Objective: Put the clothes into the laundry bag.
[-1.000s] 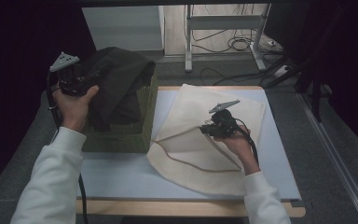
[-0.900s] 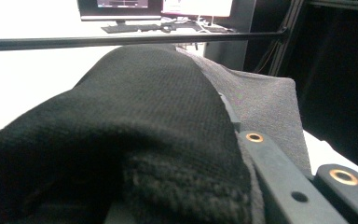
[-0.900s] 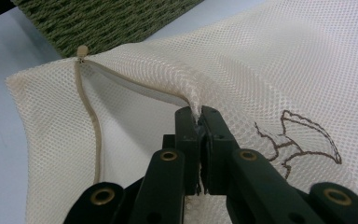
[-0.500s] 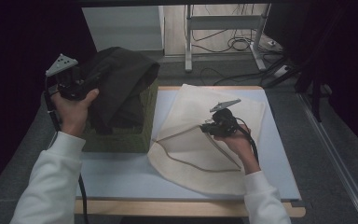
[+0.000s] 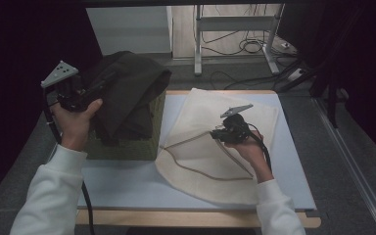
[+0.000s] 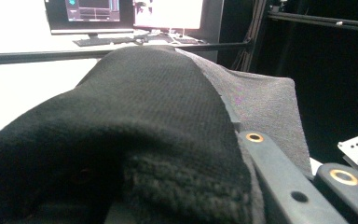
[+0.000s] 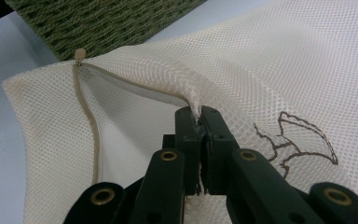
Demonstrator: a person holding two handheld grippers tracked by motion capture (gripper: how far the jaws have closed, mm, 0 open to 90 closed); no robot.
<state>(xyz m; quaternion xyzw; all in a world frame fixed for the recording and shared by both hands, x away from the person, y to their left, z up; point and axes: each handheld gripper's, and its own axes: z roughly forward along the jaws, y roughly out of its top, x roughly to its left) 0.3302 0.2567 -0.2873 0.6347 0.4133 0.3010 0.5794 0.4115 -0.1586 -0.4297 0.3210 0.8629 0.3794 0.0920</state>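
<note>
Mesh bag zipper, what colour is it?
Beige, on the cream mesh bag; the zipper shows best in the right gripper view.

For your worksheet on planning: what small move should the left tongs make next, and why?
Probably carry the dark garment rightward toward the mesh bag. The left tongs hold it above the basket, while the right tongs pinch the bag's upper edge, lifting its opening.

The pale blue worktop (image 5: 127,183) with a wooden front edge carries a green woven basket (image 5: 137,142) at its left and a cream mesh laundry bag (image 5: 200,166) spread flat just beside it toward the right.
</note>
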